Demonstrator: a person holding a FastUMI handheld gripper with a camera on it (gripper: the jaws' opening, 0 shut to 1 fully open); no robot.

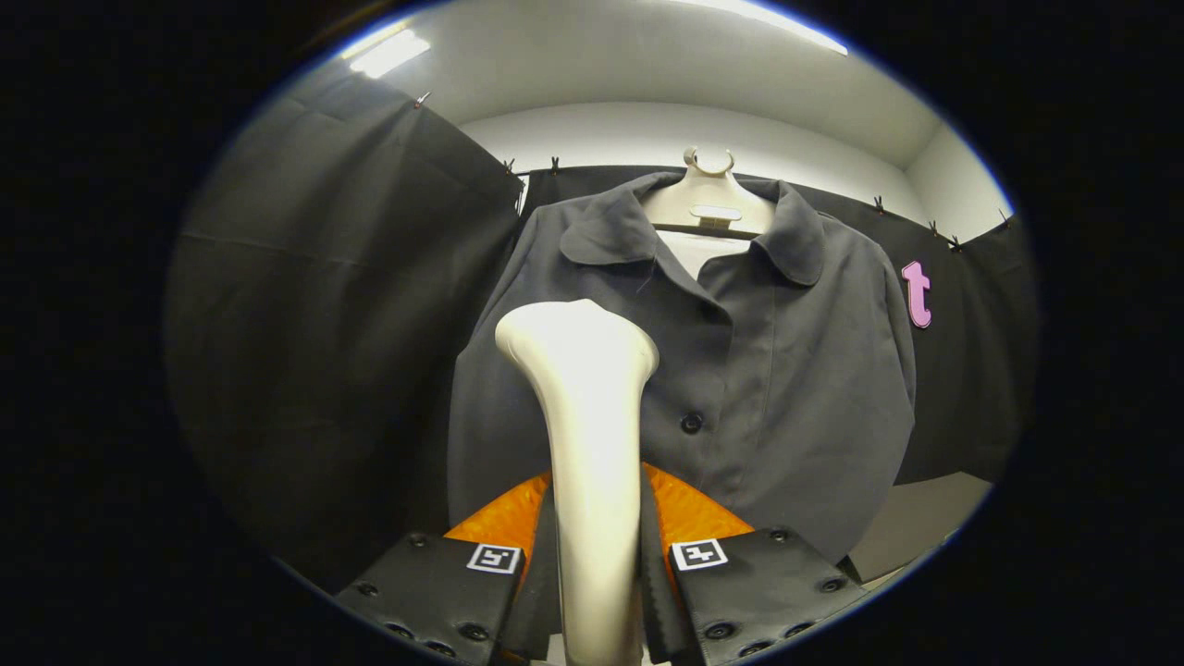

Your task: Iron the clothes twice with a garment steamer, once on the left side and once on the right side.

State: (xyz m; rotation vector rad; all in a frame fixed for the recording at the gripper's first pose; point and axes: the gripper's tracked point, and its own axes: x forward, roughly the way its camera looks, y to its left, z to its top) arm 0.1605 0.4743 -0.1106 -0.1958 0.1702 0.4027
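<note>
Gripper (592,564) closed on the steamer (587,444): both fingers press the handle from either side, no gap visible betw pad and handle. Handle runs straight up betw the fingers; steamer stands approx upright, cream/off-white, widening at the top into a rounded head (578,338). Only the back of the head shows, so the steam face can't be seen.

Shirt (740,370), dark grey, short-sleeved, hangs on a pale hanger (708,199) just beyond the steamer. Front faces the camera. Collar (610,231) spread open, pale hanger body showing in the neck opening. Placket runs down the middle w/ a dark button (691,423) just beside the steamer neck, on the placket side. Steamer head overlaps the shirt panel on the side of the dark side curtain, approx chest height, below the collar point. Whether the head touches the cloth: can't tell from this angle.

Hanger hook (709,162) sits at the top edge of the black back curtain (971,370). Clips (555,165) hold that curtain along its top. Second black curtain (324,324) forms the side wall beside the shirt. White wall and ceiling above, w/ lit strip light (388,53).

Below the shirt hem, behind the fingers: an orange surface (689,509), identity unclear. Grey tabletop corner (916,518) past the hem on the other side.
</note>
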